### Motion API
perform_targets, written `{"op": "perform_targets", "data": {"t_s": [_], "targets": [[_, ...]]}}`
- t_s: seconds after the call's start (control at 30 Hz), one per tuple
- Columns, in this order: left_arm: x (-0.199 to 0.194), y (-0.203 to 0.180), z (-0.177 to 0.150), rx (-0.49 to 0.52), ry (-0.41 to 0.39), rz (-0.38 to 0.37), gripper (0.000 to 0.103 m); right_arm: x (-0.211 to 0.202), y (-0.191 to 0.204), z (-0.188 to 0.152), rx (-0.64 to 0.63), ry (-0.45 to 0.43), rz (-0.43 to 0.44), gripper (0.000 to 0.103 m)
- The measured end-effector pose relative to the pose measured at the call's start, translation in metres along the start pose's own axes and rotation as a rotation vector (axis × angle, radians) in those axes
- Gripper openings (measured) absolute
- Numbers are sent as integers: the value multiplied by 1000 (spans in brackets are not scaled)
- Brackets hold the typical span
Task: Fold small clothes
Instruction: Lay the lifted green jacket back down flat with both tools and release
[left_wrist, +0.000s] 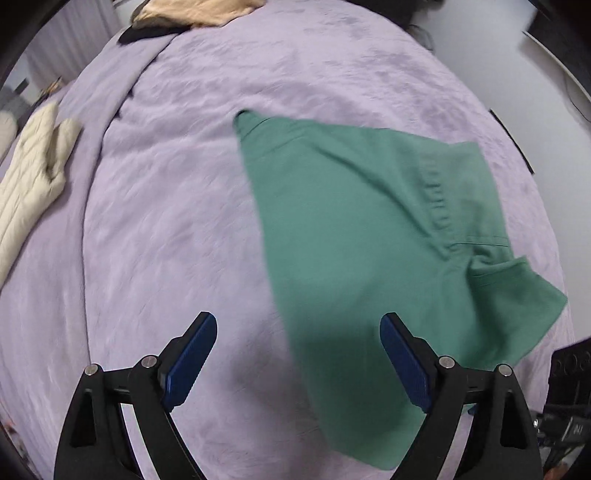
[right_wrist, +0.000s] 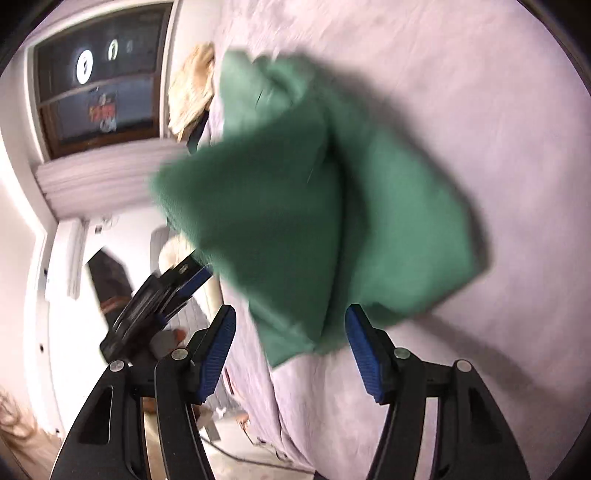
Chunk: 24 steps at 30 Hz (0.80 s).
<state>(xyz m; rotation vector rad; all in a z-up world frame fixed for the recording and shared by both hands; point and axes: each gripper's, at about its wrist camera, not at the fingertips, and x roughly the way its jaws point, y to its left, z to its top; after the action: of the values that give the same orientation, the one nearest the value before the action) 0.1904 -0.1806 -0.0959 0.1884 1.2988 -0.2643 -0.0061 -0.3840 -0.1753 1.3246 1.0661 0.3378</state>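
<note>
A green garment (left_wrist: 369, 240) lies spread on the lilac bedspread (left_wrist: 166, 221), one sleeve-like flap folded at its right edge. My left gripper (left_wrist: 299, 343) points down over the garment's near edge and is open; its right finger (left_wrist: 402, 358) hangs above the cloth and the left one above bare bedspread. In the right wrist view the green garment (right_wrist: 314, 206) is blurred and bunched, with a loose corner hanging between the fingers of my open right gripper (right_wrist: 291, 321); the pads do not press on it. The left gripper (right_wrist: 184, 280) shows there at the left, blurred.
A cream knitted garment (left_wrist: 29, 184) lies at the bed's left edge. A beige garment (left_wrist: 192, 13) and a dark item (left_wrist: 144, 33) sit at the far end. A window (right_wrist: 96, 85) and white walls lie beyond the bed; black equipment (left_wrist: 569, 373) stands at the right.
</note>
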Motion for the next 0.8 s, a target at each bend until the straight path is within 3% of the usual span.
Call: {"op": "perform_targets", "data": {"t_s": [0.1,0.3,0.33,0.37,0.43,0.53,0.7,0.8], "targets": [[9,29,-14,-70,33,16,91,27,7,-13,-22,26,-51,65],[14,44,-33,-80,62,5,91,68,18,-10,35,-5,-10,64],[15,45,-35,-77,65,-1,91,74,20,-10,45,-5,-38,48],[14,48,-35,-78,66,-8,91,79,22,-8,52,-3,-60,20],[10,54,-35,-81,55,-23,91,76,34,-12,12,-5,8,12],[4,61,-32,-67,24,-27,91,86,50,-23,-44,16,27,11],[19,48,-31,1,48,1,91,122,18,-33,61,80,-51,11],[18,41,-34,12,38,-20,91,109,39,-32,-14,137,-125,18]]}}
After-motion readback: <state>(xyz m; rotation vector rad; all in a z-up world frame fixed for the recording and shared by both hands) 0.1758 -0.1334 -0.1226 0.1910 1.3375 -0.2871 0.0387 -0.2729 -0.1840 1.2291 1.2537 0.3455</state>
